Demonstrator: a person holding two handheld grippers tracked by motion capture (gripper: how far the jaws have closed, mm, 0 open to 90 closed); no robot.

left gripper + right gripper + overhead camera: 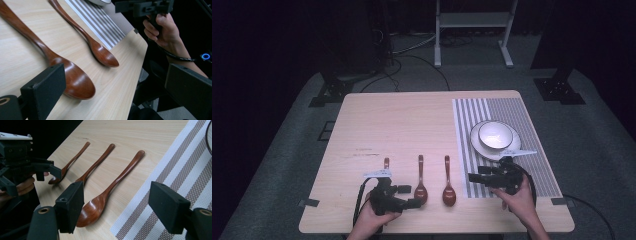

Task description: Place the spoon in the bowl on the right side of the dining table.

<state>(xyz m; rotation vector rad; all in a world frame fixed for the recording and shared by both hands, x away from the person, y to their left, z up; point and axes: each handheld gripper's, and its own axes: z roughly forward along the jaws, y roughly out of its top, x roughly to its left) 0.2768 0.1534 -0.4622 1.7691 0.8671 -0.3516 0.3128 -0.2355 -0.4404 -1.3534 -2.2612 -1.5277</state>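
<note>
Currently both grippers sit low at the near edge of the table (412, 115), each held in one hand, jaws spread wide and holding nothing. Left gripper (404, 196) points rightward along the near edge, its open jaws close beside the bowl of the middle spoon (420, 184); in the left gripper view that bowl (75, 80) lies just past the near jaw, not between the jaws. Judgement: this is an approach pose, no grasp yet

Right gripper (479, 178) points leftward from over the near end of the striped placemat (532, 165), jaws toward the right spoon (448, 187). In the right gripper view that spoon's bowl (93, 208) lies just ahead of the open jaws, handle running away

Three wooden spoons lie parallel on bare wood, bowls near, handles far; the left spoon (386, 163) is partly hidden under the left gripper. Likely laid out so for easy side-on pickup

Farther back, a white bowl (494, 135) sits on a plate (475, 142) on the placemat, probably where a spoon is to go
</note>
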